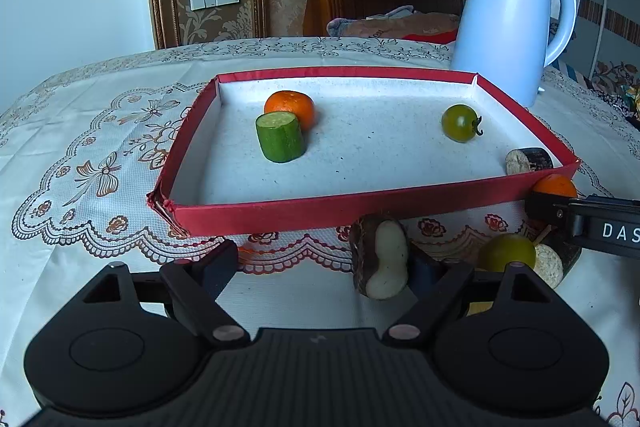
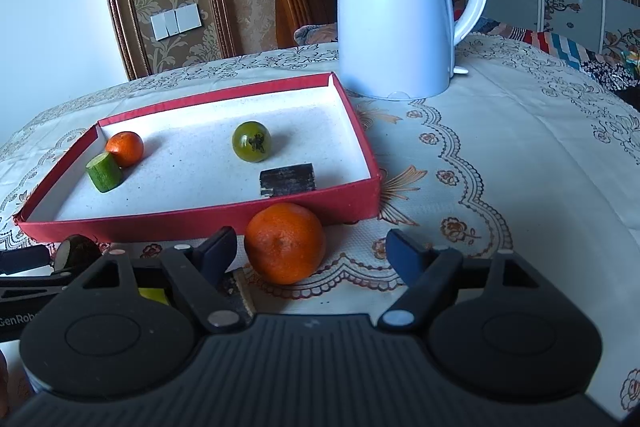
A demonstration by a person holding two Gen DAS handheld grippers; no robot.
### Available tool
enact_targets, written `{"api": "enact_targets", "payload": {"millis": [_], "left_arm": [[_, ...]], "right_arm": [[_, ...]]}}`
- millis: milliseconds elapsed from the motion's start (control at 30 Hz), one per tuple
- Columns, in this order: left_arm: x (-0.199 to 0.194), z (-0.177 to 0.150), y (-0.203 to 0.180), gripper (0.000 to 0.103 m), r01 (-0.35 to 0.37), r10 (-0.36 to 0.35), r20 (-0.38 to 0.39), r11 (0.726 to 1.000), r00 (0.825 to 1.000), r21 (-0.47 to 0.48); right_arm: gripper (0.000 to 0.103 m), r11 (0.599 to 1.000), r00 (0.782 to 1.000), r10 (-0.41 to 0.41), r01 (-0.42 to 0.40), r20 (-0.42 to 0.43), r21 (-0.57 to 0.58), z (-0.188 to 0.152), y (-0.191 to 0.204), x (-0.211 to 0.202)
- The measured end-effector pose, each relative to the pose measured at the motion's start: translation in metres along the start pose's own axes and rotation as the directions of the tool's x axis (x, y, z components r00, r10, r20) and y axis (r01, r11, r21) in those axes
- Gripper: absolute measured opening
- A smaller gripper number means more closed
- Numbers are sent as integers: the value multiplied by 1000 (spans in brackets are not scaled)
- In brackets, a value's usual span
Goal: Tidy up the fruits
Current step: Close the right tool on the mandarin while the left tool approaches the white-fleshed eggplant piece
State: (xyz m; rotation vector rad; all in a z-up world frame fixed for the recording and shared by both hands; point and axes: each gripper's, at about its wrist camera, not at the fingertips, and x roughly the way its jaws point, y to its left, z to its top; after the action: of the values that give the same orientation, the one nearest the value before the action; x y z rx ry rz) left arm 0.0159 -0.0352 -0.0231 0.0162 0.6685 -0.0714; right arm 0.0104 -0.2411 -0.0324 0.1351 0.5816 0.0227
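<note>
A red-walled tray [image 1: 320, 213] [image 2: 200, 223] holds a mandarin [image 1: 290, 107], a cucumber piece [image 1: 280, 137], a green tomato [image 1: 460, 123] and a dark-skinned chunk [image 1: 528, 159]. In front of the tray, a second mandarin [image 2: 284, 243] lies on the cloth between the fingers of my right gripper [image 2: 312, 251]; the left finger is close to it, the right finger [image 2: 404, 255] stands apart. My left gripper [image 1: 320, 269] is open, and a dark-skinned piece with a pale cut face [image 1: 380, 259] rests by its right finger [image 1: 424, 273].
A white electric kettle [image 2: 396, 7] stands behind the tray's right corner. A green round fruit [image 1: 506, 251] and a pale cut piece [image 1: 549, 265] lie on the patterned tablecloth between the two grippers. A chair and a wall are beyond the table.
</note>
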Motion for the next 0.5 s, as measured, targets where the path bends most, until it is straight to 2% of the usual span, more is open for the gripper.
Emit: {"api": "enact_targets", "payload": {"millis": [367,467,500], "left_arm": [[0,0,0,86,-2,2,-1,1000,1000,4],[0,0,0,86,1,-1,0,1000,1000,0],[0,0,0,86,1,-1,1,1000,1000,0]], "right_arm": [[67,1000,1000,5,-6,-4,-16,-1,2,0],[57,1000,1000,9,-9,5,-29,-2,4,-2],[50,999,1000,15,-15,8,-35,-2,6,-2]]}}
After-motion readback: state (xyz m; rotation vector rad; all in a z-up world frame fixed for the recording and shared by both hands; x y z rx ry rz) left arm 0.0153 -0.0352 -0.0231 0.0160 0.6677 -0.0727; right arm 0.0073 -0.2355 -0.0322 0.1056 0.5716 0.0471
